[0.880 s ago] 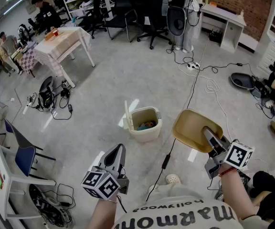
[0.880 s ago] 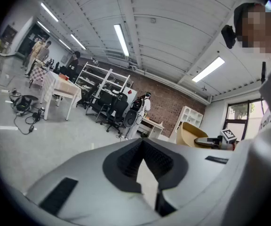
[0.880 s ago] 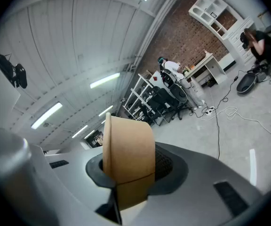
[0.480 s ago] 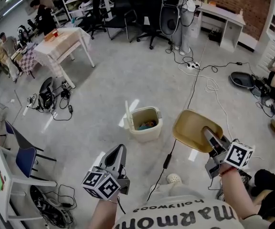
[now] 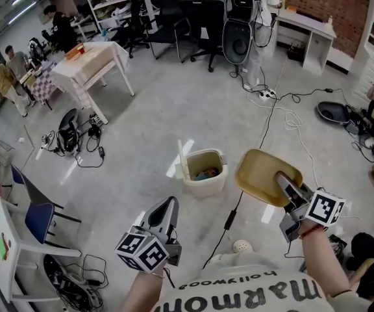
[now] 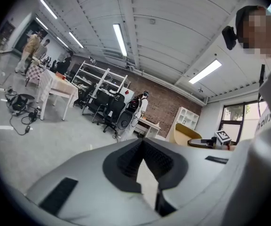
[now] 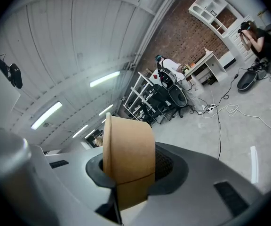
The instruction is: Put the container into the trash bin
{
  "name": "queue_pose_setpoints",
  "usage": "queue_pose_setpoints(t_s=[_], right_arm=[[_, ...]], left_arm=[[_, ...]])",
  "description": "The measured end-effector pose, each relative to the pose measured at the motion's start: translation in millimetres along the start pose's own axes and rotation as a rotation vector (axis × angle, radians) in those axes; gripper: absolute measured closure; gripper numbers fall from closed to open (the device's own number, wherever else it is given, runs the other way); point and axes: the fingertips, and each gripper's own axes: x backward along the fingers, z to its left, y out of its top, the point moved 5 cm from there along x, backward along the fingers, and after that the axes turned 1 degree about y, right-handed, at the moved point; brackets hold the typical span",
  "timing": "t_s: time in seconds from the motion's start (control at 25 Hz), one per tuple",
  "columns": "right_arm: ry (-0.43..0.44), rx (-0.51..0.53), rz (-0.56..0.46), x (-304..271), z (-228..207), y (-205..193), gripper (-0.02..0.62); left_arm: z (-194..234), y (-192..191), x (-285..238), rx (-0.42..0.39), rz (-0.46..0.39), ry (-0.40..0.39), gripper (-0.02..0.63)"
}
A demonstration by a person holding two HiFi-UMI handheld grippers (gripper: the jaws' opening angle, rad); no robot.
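White table [image 5: 86, 62] far left; office chairs [image 5: 174, 21] beyond (cables [image 5: 289, 117] across floor).

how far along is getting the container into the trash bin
Done: the tan container is picked up, its wall pinched by the right gripper. In hand: it hangs in the air right of the trash bin, not above it. Left: bring it over the open bin and let go. The left gripper is shut and empty.
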Motion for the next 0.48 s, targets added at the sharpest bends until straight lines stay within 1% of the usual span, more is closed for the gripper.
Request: queue_pose_setpoints(t_s=[0.12,0.28,0.48], right_arm=[[0.026,-0.029,-0.007,-10,4,-8,0.488],[0.053,-0.062,0.009,-30,3,-12,0.488],[0.077,-0.072,0.036,-66,-9,-7,0.488]], left_arm=[[4,1,2,-0.005,-0.001,-0.005,0.618],[10,0,-4,-0.001,0.023,-0.01,0.618],[27,-2,-24,0.011,0.024,0.017,0.618]])
